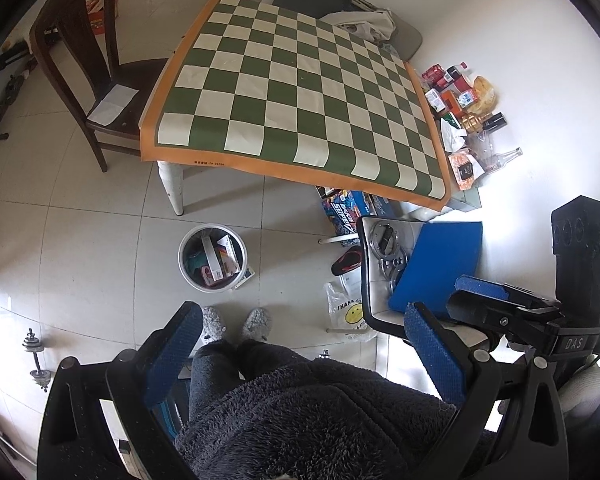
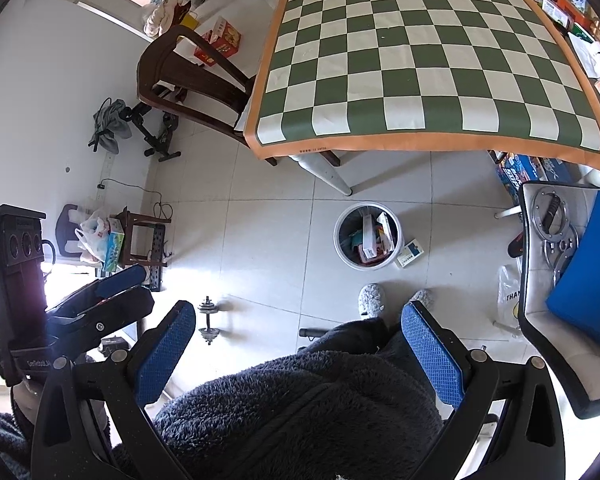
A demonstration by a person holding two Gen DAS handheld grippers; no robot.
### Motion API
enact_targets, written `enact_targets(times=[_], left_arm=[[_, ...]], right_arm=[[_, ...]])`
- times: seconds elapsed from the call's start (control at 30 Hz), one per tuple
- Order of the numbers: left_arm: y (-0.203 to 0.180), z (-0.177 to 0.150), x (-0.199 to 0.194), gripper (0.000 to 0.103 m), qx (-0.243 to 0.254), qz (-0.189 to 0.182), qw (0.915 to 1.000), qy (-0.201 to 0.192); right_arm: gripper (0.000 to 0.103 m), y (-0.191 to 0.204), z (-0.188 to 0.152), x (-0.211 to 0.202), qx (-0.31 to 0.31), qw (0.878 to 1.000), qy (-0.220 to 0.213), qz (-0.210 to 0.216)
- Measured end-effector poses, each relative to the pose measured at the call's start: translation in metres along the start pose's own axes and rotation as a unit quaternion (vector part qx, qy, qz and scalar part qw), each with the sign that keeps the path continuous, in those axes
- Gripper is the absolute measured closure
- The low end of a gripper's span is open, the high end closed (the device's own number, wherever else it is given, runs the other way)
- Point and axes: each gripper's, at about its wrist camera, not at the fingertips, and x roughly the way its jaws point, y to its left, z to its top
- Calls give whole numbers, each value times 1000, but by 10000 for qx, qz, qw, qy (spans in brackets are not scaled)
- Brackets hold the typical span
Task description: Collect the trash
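Both blue-padded grippers, left [image 1: 304, 354] and right [image 2: 300, 354], gape wide and empty; small white carton [image 2: 410, 254] lies ahead on the floor, touching the round white bin [image 2: 342, 256]

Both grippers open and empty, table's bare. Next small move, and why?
Probably lower the right gripper toward the small white-and-blue box lying on the floor tiles against the round white trash bin: it sits outside the bin, the checkered tabletop holds nothing, and the left gripper is empty too.

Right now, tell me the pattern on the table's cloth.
The tablecloth is a green and cream checkerboard with an orange border, clearest in the right wrist view.
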Motion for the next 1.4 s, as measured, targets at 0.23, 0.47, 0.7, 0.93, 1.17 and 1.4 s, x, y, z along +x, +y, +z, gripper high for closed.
enact_targets(times=[0.23, 0.47, 0.7, 0.93, 1.17, 1.4], left_arm=[[-3, 1, -1, 0, 32, -3, 10000, 6], [-5, -1, 0, 0, 9, 6, 10000, -10], [-7, -2, 1, 0, -6, 7, 10000, -20], [-9, -2, 0, 0, -1, 8, 10000, -31], [-10, -3, 0, 0, -11, 8, 10000, -39], [-10, -4, -1, 0, 18, 12, 10000, -37]], right_arm=[[0, -1, 1, -3, 54, 10000, -27, -13], [0, -1, 2, -5, 93, 9999, -63, -34], [0, -3, 3, -8, 110, 9999, -80, -34], [0, -3, 5, -10, 122, 9999, -100, -29], [0, -3, 7, -13, 162, 9998, -143, -27], [0, -3, 7, -13, 163, 9998, -146, -28]])
